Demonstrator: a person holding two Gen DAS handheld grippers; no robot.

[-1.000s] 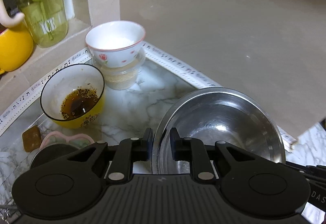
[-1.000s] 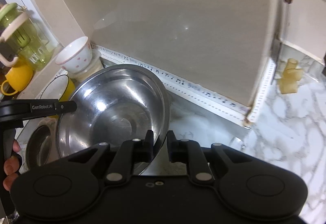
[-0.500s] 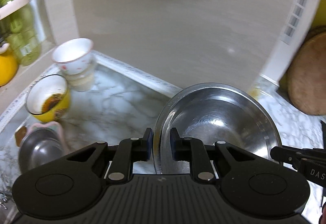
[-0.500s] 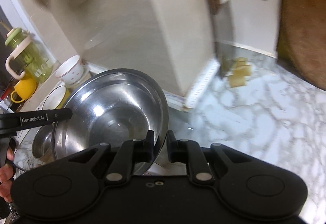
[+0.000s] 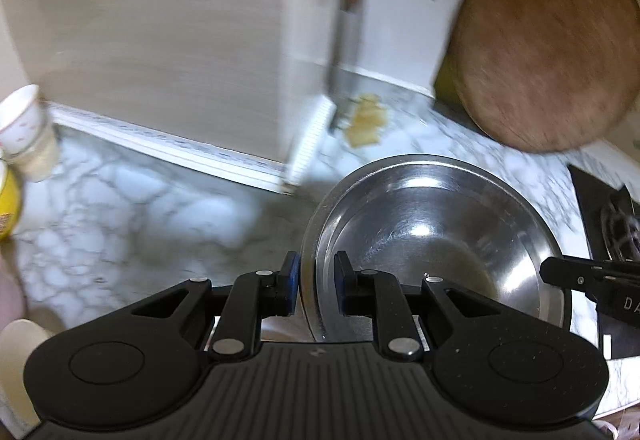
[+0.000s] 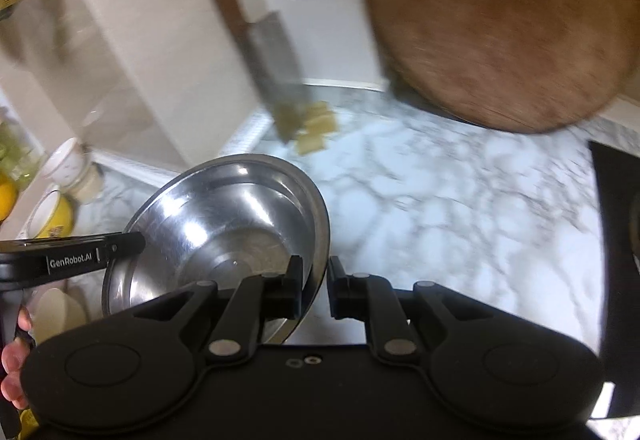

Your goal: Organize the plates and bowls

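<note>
Steel bowl pinched by both claws at once: left claw clamps its left rim, right claw clamps the opposite rim, fingers straddling the thin lip. Bowl rides tilted above the marble bench, not resting on it as far as I can tell. Step looks like carrying it rightward to a set-down spot. Keep both claws level and moving together, rim is slick and thin, any twist could slip it. Open bench lies to the right and far. Watch the black stove edge at right, the wooden board leaning far right, and the cleaver against the wall. Yellow bowl and white cup sit far left, well apart.
</note>
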